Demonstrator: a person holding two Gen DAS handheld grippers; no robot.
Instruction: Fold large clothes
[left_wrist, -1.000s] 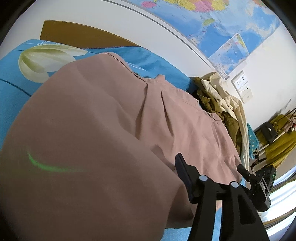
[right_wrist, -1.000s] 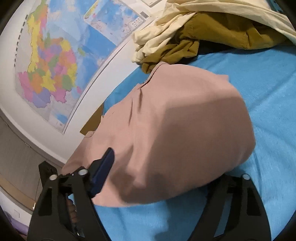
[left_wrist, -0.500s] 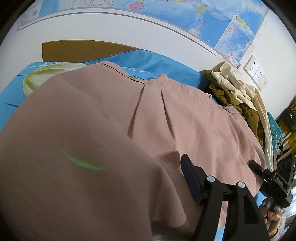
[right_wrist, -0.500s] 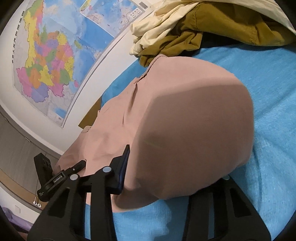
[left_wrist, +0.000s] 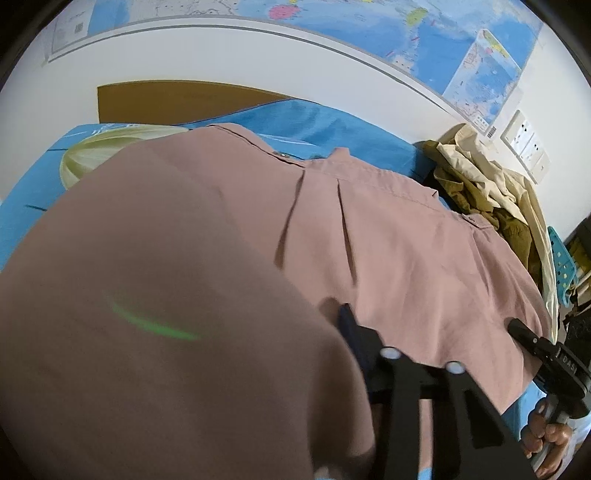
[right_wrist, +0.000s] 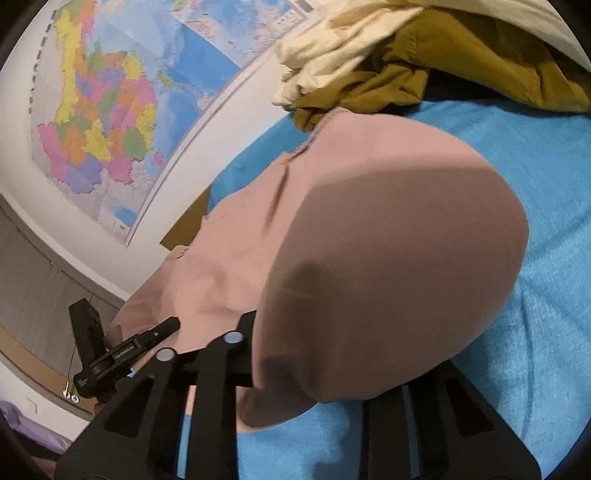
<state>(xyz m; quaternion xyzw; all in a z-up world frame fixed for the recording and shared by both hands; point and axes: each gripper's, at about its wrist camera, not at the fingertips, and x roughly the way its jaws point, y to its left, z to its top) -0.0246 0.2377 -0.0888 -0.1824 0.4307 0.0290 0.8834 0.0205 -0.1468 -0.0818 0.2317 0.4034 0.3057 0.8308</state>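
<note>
Both jaws closing on the near hem of the pink garment (left_wrist: 388, 236) spread across the blue bed (right_wrist: 546, 206): let left gripper (left_wrist: 332, 332) and right gripper (right_wrist: 314, 362), cloth already between their fingers, bite evenly before lifting toward the waistband.

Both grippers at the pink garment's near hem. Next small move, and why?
Probably finish closing, then lift the hem toward the collar. Both the left gripper and right gripper are closing with the pink garment draped between their fingers, spread on the blue bedsheet.
</note>
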